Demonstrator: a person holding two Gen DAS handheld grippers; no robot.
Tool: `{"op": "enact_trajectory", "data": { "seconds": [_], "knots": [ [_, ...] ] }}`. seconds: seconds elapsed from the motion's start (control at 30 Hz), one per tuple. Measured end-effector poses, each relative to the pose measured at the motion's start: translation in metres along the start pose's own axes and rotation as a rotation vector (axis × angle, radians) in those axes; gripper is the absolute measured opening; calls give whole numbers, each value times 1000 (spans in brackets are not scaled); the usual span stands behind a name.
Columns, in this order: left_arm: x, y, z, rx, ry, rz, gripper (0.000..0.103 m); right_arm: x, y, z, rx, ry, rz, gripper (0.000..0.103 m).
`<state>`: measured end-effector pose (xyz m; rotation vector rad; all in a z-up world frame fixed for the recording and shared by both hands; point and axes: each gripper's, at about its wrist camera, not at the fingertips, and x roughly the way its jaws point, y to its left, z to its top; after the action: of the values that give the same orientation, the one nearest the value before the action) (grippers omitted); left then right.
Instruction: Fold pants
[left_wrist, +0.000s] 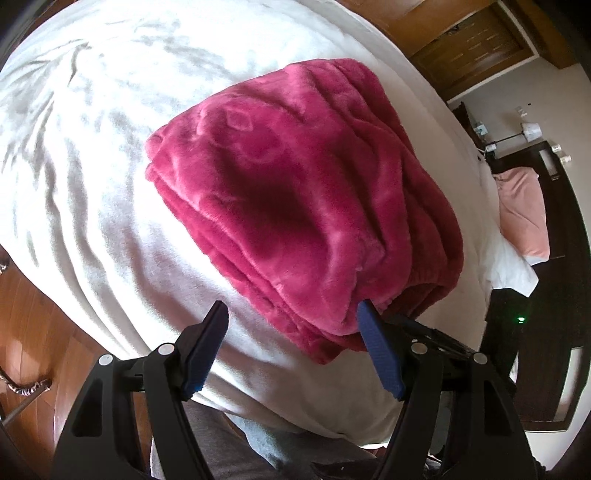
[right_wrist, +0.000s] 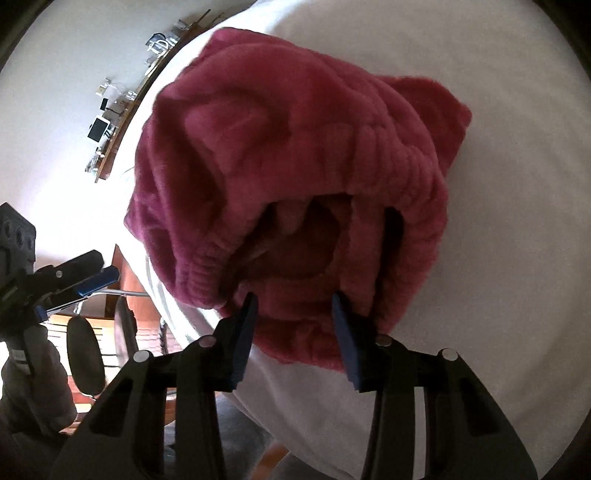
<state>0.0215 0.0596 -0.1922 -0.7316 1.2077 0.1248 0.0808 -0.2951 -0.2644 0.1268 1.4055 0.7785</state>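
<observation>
Pants (left_wrist: 295, 206), pink and plush, are lying as a folded bundle on the white bedcover (left_wrist: 92, 184), near its front edge. Nearest the viewer, the left gripper (left_wrist: 291, 321) is hovering with jaws wide apart, gripping nothing, its right finger just brushing the bundle's corner. The right gripper (right_wrist: 293, 310) is standing with jaws part open over the ribbed waistband (right_wrist: 399, 155), not clamped. Judged nearly done: remaining work is squaring the edges, pressing lightly without dragging layers. Beyond, a pink pillow (left_wrist: 524, 210) is lying near dark furniture.
</observation>
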Motion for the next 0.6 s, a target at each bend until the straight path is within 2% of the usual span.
{"op": "enact_trajectory", "data": {
  "seconds": [0.17,0.27,0.33,0.47,0.6],
  "knots": [
    [-7,4,1,20,0,8,72,-19,35,-4,-31,-58,59,43],
    [-8,7,7,32,10,14,72,-3,54,-2,-37,-55,56,46],
    [-9,8,15,49,21,13,72,11,56,-1,-14,-59,28,57],
    [-11,3,33,128,35,7,72,24,40,2,91,-86,32,58],
    [-17,6,53,206,49,4,72,31,42,6,191,-129,47,58]
  ]
}}
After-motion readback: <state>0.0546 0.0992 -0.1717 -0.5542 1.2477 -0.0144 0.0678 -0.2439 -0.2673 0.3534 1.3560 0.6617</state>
